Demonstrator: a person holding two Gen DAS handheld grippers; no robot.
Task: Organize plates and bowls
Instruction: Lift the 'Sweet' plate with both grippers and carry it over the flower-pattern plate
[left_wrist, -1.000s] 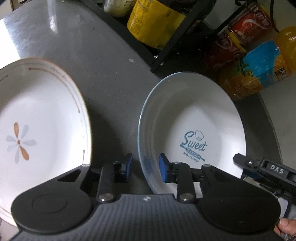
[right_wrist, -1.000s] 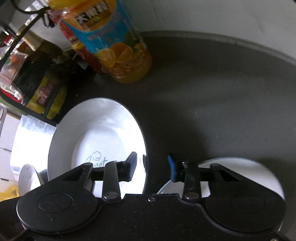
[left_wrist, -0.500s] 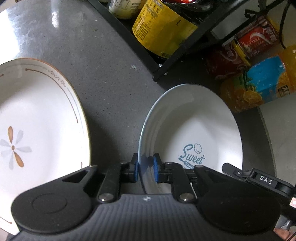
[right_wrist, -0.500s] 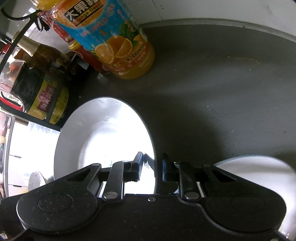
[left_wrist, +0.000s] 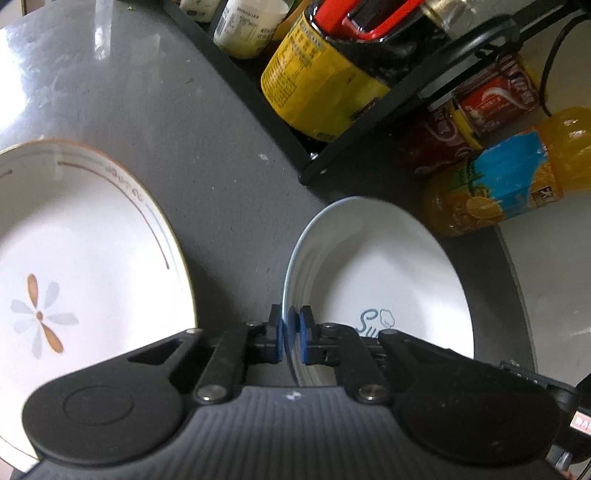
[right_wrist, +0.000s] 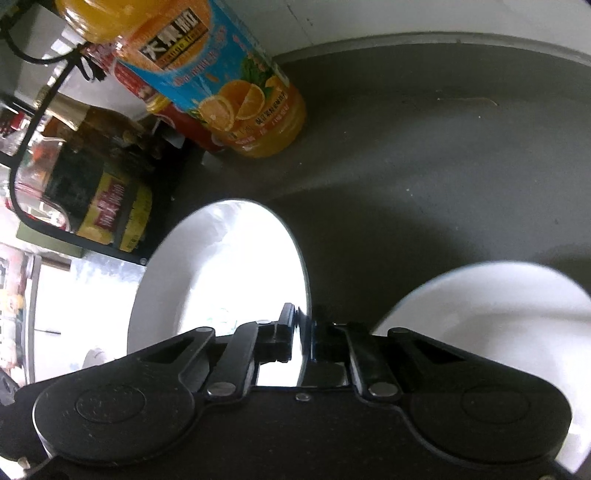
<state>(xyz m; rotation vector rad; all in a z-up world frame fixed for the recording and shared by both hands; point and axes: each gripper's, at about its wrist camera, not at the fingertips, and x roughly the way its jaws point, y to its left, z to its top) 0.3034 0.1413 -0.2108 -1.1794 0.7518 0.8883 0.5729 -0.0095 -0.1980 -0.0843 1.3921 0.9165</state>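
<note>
Both my left tool (left_wrist: 291, 339) and right tool (right_wrist: 304, 338) pinch opposite rims of the lettered plate (left_wrist: 376, 280); I should lift level, evenly, clear of the flower plate (left_wrist: 85, 273).

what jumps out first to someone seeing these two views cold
Both tools are pinching opposite rims of one white blue-rimmed plate: the left tool on its left rim, the right tool on its right rim. Beside it on the grey counter lies a bigger flower-patterned plate. Behind stands a bright orange juice bottle, next to a black rack of jars.
</note>
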